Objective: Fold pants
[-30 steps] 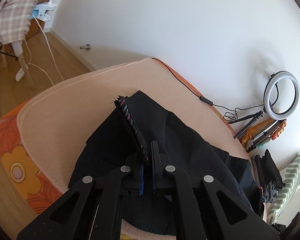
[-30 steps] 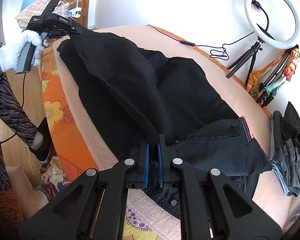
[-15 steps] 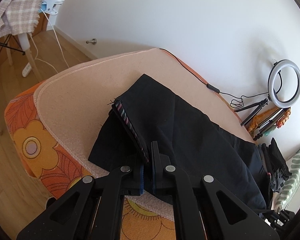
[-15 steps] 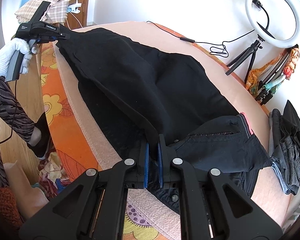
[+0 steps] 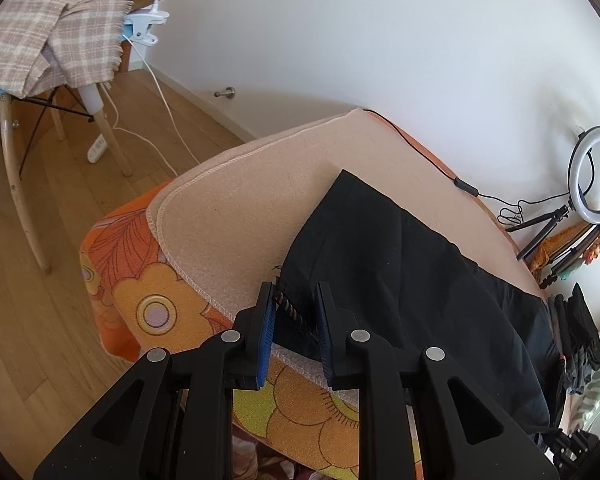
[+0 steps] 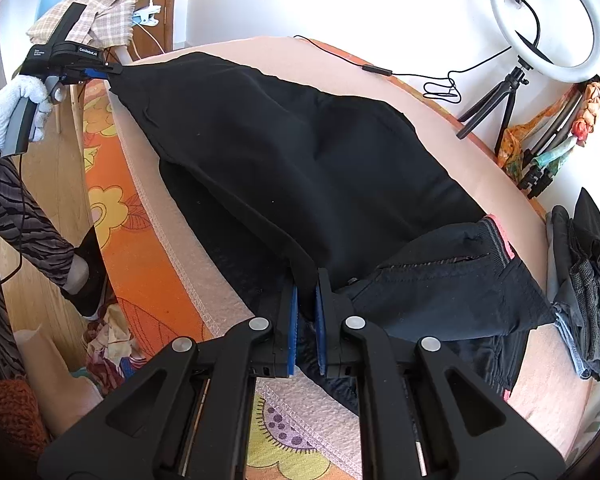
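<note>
Black pants [image 6: 300, 152] lie stretched along a peach blanket [image 5: 252, 200] on the bed, and show in the left wrist view [image 5: 400, 264] too. My left gripper [image 5: 296, 312] is open; the striped hem of a pant leg [image 5: 290, 308] lies loose between its fingers at the bed's near edge. The left gripper also shows in the right wrist view [image 6: 112, 68] at the leg's far end. My right gripper [image 6: 306, 304] is shut on a fold of the pants near the waist. The waistband [image 6: 496, 236] with a pink lining lies to its right.
A ring light on a tripod [image 6: 540, 20] stands by the white wall, its cable [image 6: 380, 70] trailing over the bed. A pile of dark clothes [image 6: 584, 280] lies at the right. A chair with a plaid cloth [image 5: 52, 32] stands on the wood floor. An orange flowered cover [image 5: 152, 300] hangs over the bed's edge.
My left gripper pulled the pant leg out straight toward the bed's edge, lowered it, then opened and let the hem go. My right gripper stayed shut on the pants.
</note>
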Action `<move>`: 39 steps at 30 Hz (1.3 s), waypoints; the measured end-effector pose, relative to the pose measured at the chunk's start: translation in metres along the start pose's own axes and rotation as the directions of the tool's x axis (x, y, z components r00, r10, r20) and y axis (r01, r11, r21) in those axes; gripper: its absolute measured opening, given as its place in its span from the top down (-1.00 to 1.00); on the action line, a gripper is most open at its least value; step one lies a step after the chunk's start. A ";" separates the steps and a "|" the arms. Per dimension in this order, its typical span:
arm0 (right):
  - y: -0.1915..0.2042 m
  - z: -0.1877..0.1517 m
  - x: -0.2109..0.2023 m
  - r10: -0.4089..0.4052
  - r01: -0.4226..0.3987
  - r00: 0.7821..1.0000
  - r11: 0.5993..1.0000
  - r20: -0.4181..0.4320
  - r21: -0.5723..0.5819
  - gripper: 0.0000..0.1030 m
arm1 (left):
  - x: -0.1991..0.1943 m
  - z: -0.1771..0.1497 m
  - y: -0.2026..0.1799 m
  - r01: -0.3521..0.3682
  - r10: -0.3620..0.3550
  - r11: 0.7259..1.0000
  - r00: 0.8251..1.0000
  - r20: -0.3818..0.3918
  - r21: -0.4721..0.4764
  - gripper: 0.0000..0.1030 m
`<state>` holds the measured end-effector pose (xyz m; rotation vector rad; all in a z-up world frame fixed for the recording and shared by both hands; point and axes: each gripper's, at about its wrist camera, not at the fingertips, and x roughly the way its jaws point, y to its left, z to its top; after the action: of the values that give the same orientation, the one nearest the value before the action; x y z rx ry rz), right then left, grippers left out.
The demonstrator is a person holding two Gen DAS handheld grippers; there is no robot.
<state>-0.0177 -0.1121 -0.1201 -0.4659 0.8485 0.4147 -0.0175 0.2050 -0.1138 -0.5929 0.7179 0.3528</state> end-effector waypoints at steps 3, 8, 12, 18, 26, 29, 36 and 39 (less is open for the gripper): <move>-0.002 -0.001 -0.001 0.013 -0.013 1.000 0.999 -0.006 0.030 0.84 | -0.011 0.005 -0.025 0.042 -0.045 0.996 0.998 0.035 0.081 0.65; -0.003 -0.006 -0.005 0.013 -0.013 1.000 0.997 -0.002 0.075 0.83 | -0.006 -0.001 -0.096 0.208 -0.201 0.943 0.978 -0.052 0.258 0.65; -0.007 -0.009 -0.014 0.032 -0.032 0.999 0.993 0.004 0.110 0.76 | 0.015 -0.022 -0.157 0.382 -0.319 0.855 0.921 -0.226 0.350 0.61; -0.028 -0.017 -0.044 0.116 -0.135 0.990 0.951 0.083 0.277 0.24 | 0.048 -0.064 -0.224 0.526 -0.326 0.719 0.833 -0.448 0.454 0.61; -0.083 -0.033 -0.075 0.024 -0.103 0.989 0.817 0.145 0.567 -0.15 | 0.067 -0.099 -0.244 0.561 -0.273 0.674 0.794 -0.543 0.480 0.61; -0.104 -0.024 -0.066 -0.016 -0.051 0.995 0.764 0.098 0.643 -0.30 | 0.067 -0.100 -0.246 0.560 -0.275 0.671 0.796 -0.539 0.485 0.61; -0.132 0.009 -0.006 -0.098 0.157 0.987 0.682 -0.124 0.715 -0.31 | 0.070 -0.094 -0.238 0.577 -0.299 0.686 0.779 -0.551 0.444 0.61; -0.131 0.018 0.021 -0.111 0.221 0.974 0.661 -0.198 0.717 -0.31 | 0.071 -0.093 -0.237 0.579 -0.304 0.689 0.776 -0.552 0.435 0.61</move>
<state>0.0745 -0.2070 -0.0966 0.1983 1.0196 -0.1614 0.1026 -0.0299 -0.1286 -0.2279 1.0280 -0.5005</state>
